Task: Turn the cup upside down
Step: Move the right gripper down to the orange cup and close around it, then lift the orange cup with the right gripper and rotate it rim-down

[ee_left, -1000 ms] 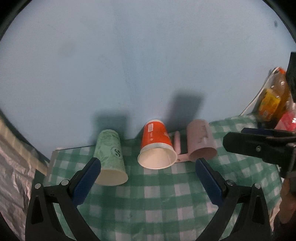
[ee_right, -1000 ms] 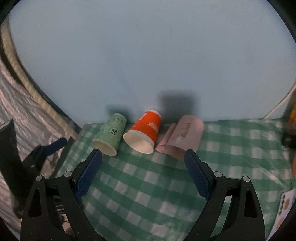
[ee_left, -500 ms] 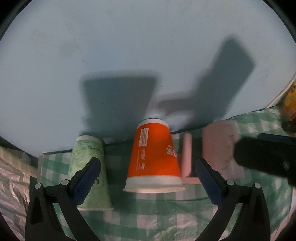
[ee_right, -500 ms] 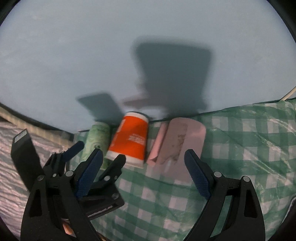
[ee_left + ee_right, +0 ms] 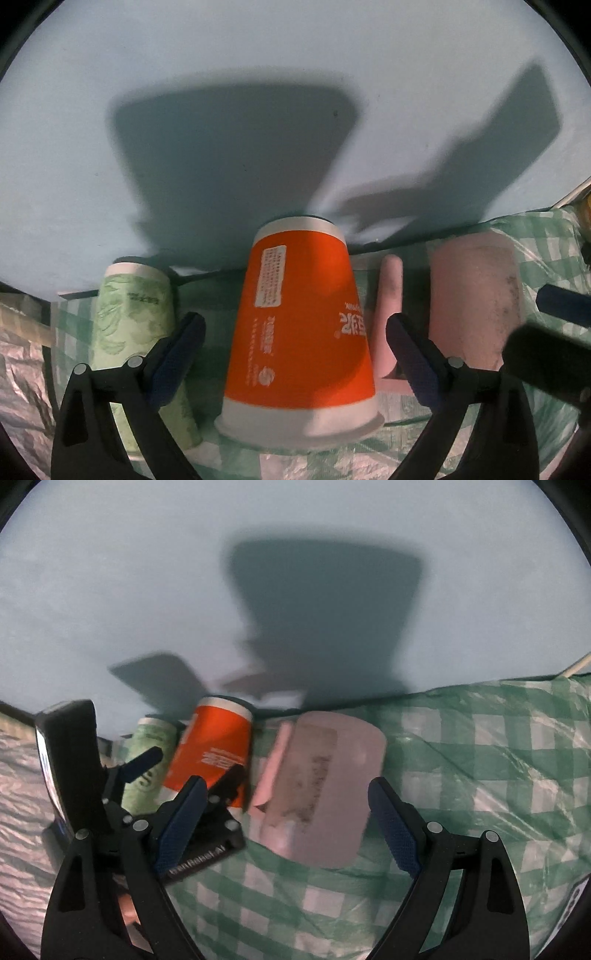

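Note:
Three cups stand mouth down in a row on a green checked cloth [image 5: 461,760] by a pale blue wall. An orange paper cup [image 5: 299,328] is in the middle, a green paper cup [image 5: 129,317] left of it, a pink handled mug [image 5: 476,295] to the right. My left gripper [image 5: 295,358] is open, its fingers on either side of the orange cup, not touching it. My right gripper [image 5: 284,830] is open, its fingers flanking the pink mug [image 5: 321,786]. The left gripper also shows in the right wrist view [image 5: 184,764] around the orange cup [image 5: 210,749].
The wall stands right behind the cups. Crinkled silver sheeting [image 5: 22,369] lies left of the cloth. The right gripper's finger [image 5: 565,306] shows at the right edge of the left wrist view. The green cup [image 5: 147,760] is partly hidden in the right wrist view.
Both grippers have moved forward and lower toward the cups. The orange cup now fills the gap between the left fingers and the pink mug sits between the right fingers. The cups have not moved.

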`<act>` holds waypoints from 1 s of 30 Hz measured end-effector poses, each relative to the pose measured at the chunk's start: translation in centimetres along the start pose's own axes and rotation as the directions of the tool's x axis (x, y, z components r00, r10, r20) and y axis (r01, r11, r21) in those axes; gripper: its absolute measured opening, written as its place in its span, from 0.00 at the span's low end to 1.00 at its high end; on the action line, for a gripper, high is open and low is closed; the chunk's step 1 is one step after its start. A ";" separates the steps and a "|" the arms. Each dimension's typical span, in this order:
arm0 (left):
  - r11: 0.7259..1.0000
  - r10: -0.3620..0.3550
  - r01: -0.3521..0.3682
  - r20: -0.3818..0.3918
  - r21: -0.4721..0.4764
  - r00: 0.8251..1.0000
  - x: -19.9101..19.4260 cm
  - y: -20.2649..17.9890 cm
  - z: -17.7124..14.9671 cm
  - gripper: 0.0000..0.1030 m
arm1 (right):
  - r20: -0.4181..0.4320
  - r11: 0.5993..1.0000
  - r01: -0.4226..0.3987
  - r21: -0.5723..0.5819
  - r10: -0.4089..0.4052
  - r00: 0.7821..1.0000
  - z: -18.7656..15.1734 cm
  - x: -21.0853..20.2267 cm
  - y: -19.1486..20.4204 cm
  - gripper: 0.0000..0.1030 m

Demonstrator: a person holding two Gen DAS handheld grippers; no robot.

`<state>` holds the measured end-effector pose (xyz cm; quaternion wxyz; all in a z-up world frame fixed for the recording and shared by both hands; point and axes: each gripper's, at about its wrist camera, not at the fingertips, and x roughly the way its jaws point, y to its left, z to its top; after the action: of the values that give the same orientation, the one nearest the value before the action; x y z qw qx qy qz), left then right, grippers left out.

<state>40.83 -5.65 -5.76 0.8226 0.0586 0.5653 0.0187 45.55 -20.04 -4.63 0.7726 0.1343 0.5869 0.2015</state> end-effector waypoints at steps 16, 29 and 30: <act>0.998 -0.060 0.060 0.020 0.005 0.998 0.5 -0.3 2.9 0.73 | 0.011 1.000 -0.023 -0.002 0.023 1.000 -0.3 -2.1 -0.7 0.87; 0.979 -0.182 0.167 0.128 0.121 0.975 -3.9 -2.2 -3.9 0.73 | 0.047 0.992 -0.101 -0.076 0.105 0.993 -5.2 -7.6 0.9 0.87; 0.975 -0.201 0.187 0.121 0.120 0.972 -3.6 -2.3 -4.3 0.73 | 0.044 0.991 -0.109 -0.083 0.113 0.993 -5.9 -8.0 1.1 0.87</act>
<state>35.45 -7.95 -4.19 0.8518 0.0486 0.5126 -0.0963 37.92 -23.03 1.05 0.7791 0.1403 0.5510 0.2641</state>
